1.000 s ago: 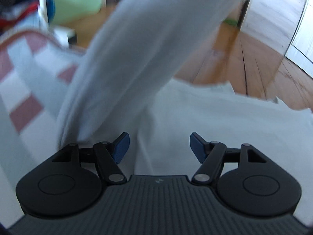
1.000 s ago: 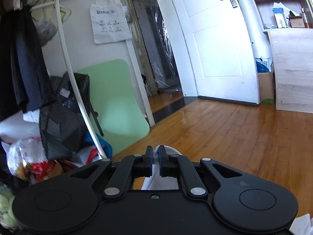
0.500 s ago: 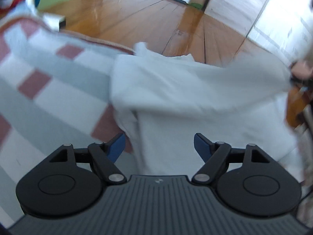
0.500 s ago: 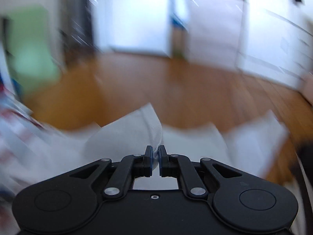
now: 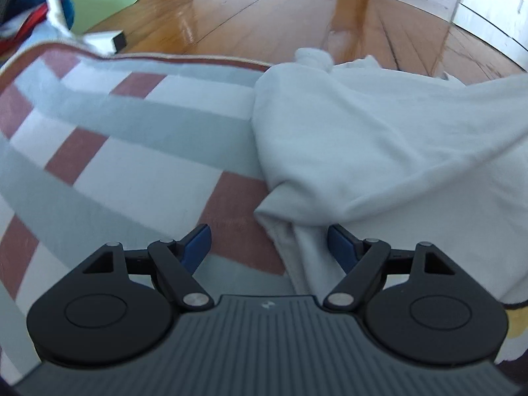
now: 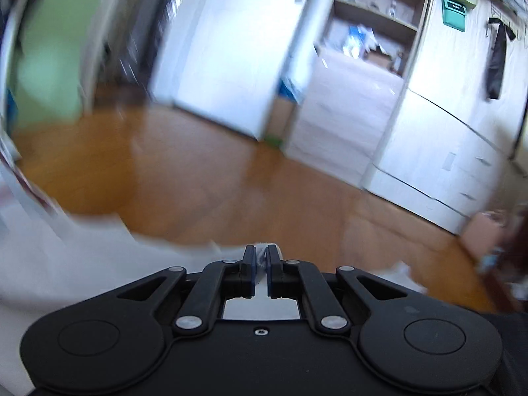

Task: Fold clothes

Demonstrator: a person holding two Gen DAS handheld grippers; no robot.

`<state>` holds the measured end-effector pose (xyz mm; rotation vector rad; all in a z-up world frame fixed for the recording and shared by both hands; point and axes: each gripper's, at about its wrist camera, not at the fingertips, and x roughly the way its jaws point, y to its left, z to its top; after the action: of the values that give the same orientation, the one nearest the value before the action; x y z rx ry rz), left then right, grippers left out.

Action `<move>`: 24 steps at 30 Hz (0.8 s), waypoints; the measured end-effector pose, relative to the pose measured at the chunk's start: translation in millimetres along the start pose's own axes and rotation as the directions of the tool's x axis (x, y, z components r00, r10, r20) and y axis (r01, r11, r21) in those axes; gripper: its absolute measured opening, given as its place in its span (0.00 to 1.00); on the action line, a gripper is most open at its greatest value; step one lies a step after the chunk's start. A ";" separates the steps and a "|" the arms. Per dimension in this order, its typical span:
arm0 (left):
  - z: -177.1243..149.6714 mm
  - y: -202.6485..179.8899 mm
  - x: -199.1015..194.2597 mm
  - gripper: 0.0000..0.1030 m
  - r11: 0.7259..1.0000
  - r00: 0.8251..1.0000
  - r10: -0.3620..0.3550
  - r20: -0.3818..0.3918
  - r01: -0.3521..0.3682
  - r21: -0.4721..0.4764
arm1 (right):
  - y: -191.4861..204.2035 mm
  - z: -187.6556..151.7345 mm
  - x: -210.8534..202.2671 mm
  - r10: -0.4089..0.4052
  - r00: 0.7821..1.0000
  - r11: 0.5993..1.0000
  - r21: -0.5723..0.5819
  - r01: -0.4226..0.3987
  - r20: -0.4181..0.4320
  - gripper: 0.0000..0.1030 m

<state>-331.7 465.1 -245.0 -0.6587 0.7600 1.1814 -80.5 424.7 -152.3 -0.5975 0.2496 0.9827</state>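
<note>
Striped blanket (image 5: pixel 132 151) under white garment (image 5: pixel 379 138); left hand-held gripper (image 5: pixel 269 242) spread, right hand-held gripper (image 6: pixel 260 265) pinching it.

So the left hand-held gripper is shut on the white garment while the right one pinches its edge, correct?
Not quite: the left hand-held gripper is open, holding nothing, per the left wrist view. The right hand-held gripper does pinch the white garment.
</note>
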 end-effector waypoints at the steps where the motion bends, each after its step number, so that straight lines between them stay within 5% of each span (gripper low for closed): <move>1: 0.5 1.8 -0.8 0.75 1.000 1.000 -0.001 -0.002 0.001 -0.001 | -0.2 -13.9 16.4 -0.023 0.996 1.000 0.011 0.024 -0.083 0.06; 4: 5.3 3.5 -10.5 0.75 1.000 1.000 0.000 -0.001 0.000 0.026 | -12.6 -47.8 56.2 -0.021 0.941 0.993 0.104 0.059 -0.338 0.06; 6: 9.7 5.3 -23.0 0.75 0.999 0.999 -0.025 0.031 0.023 0.048 | -28.0 -59.5 65.6 -0.020 0.900 0.978 0.177 0.107 -0.436 0.09; 11: 43.7 2.7 -40.3 0.75 0.980 0.983 -0.131 0.128 0.109 0.166 | -64.5 -52.6 73.9 0.226 0.903 0.893 0.448 -0.042 -0.366 0.32; 13: 68.8 -2.3 -33.9 0.75 0.964 0.976 -0.174 0.132 0.142 0.224 | -73.3 -47.8 85.0 0.342 0.883 0.840 0.525 -0.135 -0.321 0.62; 14: 82.4 -6.2 -27.4 0.75 0.956 0.974 -0.192 0.124 0.157 0.246 | -73.6 -48.5 91.2 0.371 0.872 0.831 0.534 -0.157 -0.320 0.66; 18: 133.8 -26.7 4.1 0.70 0.935 0.968 -0.234 0.089 0.199 0.295 | -67.8 -49.0 112.6 0.372 0.865 0.854 0.489 -0.177 -0.336 0.66; 20: 150.7 -38.9 22.2 0.59 0.933 0.970 -0.240 0.051 0.216 0.288 | -64.9 -49.3 123.3 0.372 0.862 0.865 0.466 -0.188 -0.344 0.66; 24: 168.0 -60.6 66.5 0.51 0.938 0.981 -0.192 -0.036 0.195 0.286 | -61.0 -50.8 143.2 0.375 0.857 0.877 0.436 -0.204 -0.354 0.66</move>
<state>-231.1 619.5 -196.3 -0.4818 0.8354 0.8663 51.6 471.1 -237.1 -0.4099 0.9358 1.0519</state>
